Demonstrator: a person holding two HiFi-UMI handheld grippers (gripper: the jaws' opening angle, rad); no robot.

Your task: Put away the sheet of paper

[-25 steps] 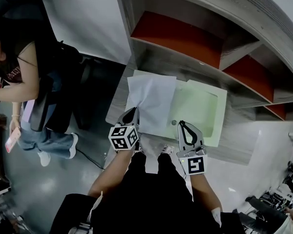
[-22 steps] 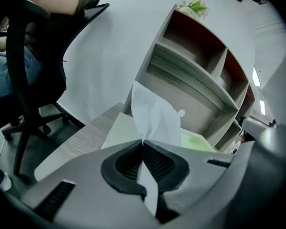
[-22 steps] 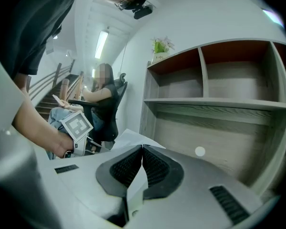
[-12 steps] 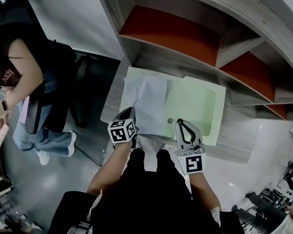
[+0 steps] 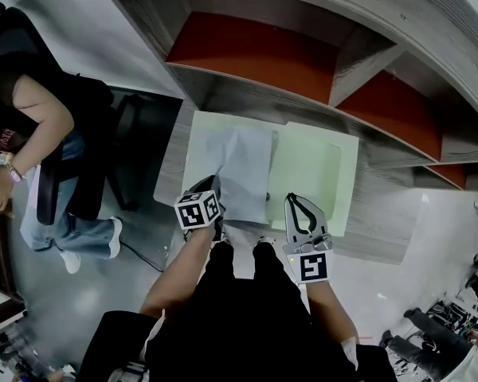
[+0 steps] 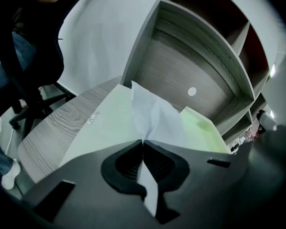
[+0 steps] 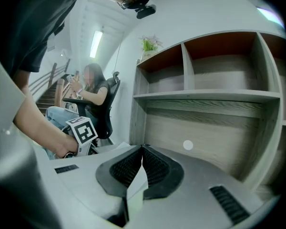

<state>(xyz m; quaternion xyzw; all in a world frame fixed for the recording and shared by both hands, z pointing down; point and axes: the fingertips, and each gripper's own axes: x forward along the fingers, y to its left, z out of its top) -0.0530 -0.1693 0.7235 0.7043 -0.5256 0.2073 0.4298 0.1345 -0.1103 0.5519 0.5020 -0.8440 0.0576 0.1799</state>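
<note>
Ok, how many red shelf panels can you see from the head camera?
3. A large red panel at upper left, a second panel to its right, a red sliver near the right edge. More may lie outside the view.

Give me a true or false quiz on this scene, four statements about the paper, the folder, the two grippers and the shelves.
1. The left gripper is shut on the white sheet of paper. True.
2. The green folder lies closed. False: it lies open on the desk, with the paper over its left half.
3. The right gripper stands wide open and empty. False: its jaws are shut on the folder's near edge.
4. The shelf compartments show red inside. True.
</note>
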